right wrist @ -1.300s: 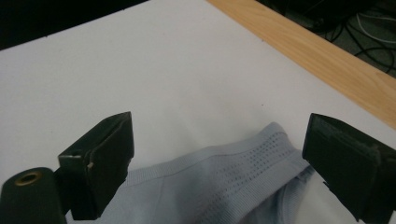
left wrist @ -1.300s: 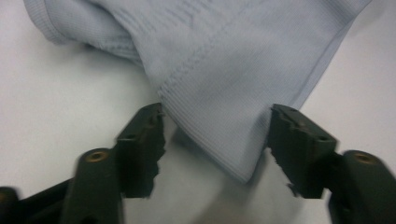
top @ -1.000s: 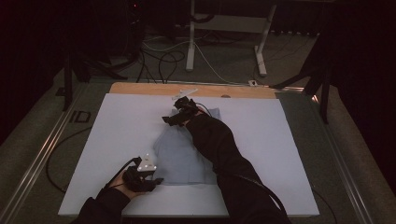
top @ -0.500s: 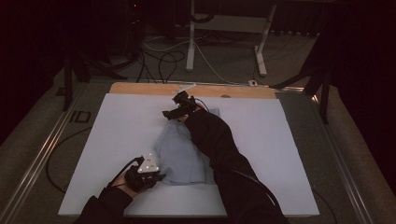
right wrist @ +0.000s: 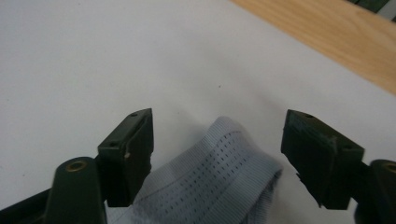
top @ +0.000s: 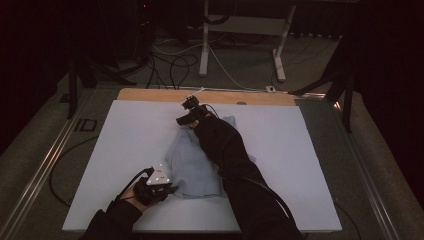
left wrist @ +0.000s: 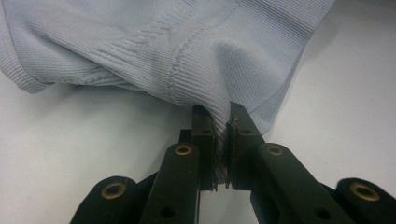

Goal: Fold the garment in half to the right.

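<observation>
While pinching a fold of the pale blue knitted garment between clamped fingers, left gripper low on the white table sheet. Right gripper spread wide, ribbed garment edge lying untouched between its fingers, near the wooden strip.

No legible text

No words, labels, brand marks, numbers or signs can be read in any of the views. The pale blue knit garment bears no visible tag or print, and the white desk surface is unmarked.
</observation>
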